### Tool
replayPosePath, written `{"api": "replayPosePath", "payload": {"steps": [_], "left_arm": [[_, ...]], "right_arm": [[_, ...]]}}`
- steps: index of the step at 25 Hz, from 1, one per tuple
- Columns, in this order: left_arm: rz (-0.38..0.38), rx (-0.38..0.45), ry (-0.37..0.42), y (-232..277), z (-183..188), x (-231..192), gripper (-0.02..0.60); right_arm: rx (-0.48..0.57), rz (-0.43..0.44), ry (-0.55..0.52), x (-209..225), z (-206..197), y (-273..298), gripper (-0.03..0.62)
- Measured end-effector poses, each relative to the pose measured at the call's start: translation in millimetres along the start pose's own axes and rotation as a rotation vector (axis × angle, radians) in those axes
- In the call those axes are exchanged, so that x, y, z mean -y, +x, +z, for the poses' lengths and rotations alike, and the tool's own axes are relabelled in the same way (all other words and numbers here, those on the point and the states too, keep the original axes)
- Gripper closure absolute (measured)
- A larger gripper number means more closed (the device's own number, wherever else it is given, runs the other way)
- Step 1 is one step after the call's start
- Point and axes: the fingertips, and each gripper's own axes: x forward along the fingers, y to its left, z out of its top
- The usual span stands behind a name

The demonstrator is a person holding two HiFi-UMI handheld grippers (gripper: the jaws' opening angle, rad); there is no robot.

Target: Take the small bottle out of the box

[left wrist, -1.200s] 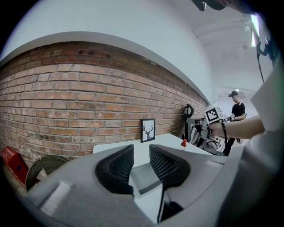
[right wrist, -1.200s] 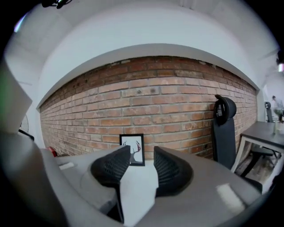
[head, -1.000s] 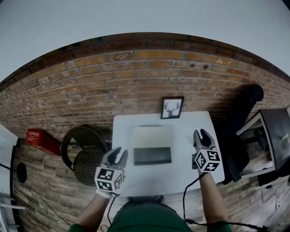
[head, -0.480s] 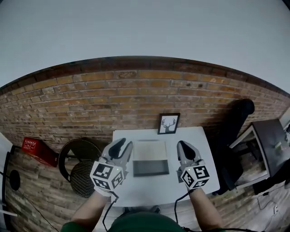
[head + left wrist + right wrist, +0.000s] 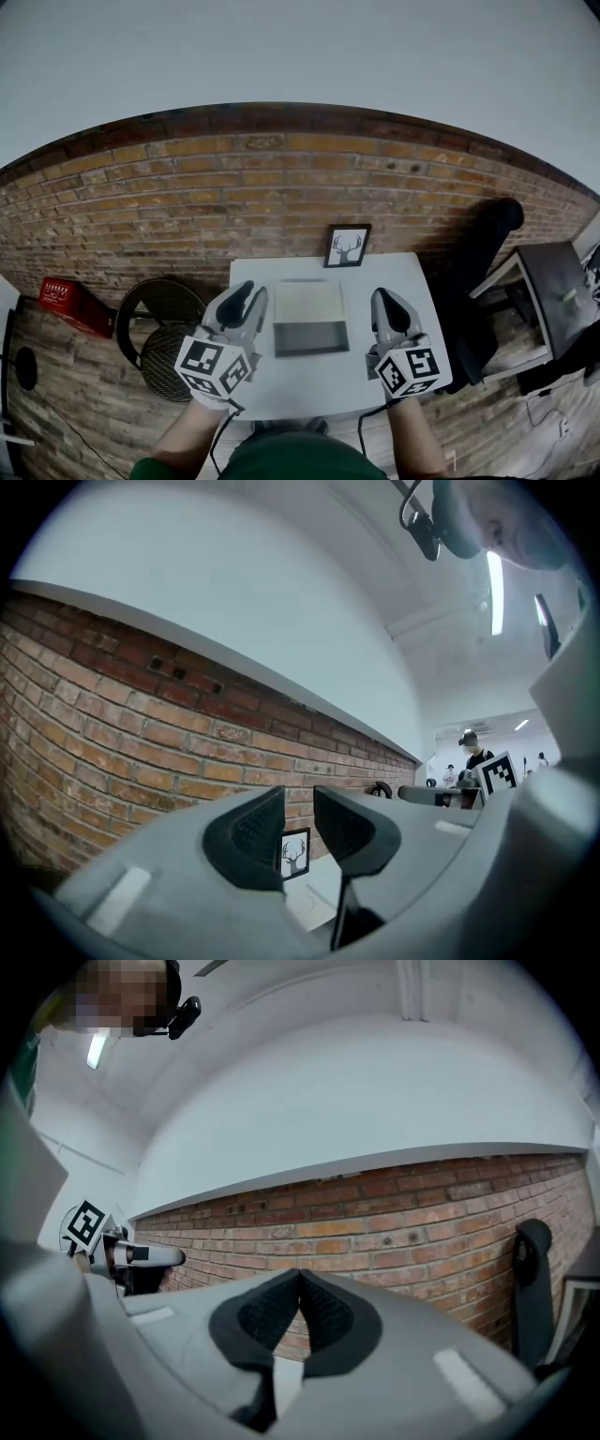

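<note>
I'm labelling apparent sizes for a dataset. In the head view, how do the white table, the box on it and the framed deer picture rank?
1. white table: largest by far.
2. box: clearly smaller.
3. framed deer picture: smallest as seen, but it stands farther back, so its true size stays unsure.

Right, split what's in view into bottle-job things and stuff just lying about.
Job: box on the white table; left claw, open, empty, jaws just closing slightly; right claw, shut, empty. No small bottle visible.
Lying about: framed deer picture; red crate; black office chair; round woven seat.
</note>
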Motion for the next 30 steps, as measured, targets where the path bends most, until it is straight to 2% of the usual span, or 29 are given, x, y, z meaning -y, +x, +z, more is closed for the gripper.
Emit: {"api": "replayPosePath", "payload": {"steps": [4,11,18,30], "left_arm": [[0.017,0.009,-0.045,-7.1,-0.2,-8.2,0.505],[0.045,-0.003,0.008,-8.3,-4.4,-12.3,0.558],[0.059,-0.015,0.024,-3.0,-9.9,-12.5,0.558],[0.089,-0.021,0.019,-5.9,-13.7,-21.5,0.558]], "right_arm": [[-0.010,-0.004,0.013,0.3,-6.1,2.1,0.591],[-0.019,0.006,0.008,-4.1,-14.0,2.7,0.591],[-0.006,0.027,-0.036,-7.4,-10.1,4.8,0.591],[-0.010,0.032,-0.046,-9.9,-11.4,7.1,0.591]]}}
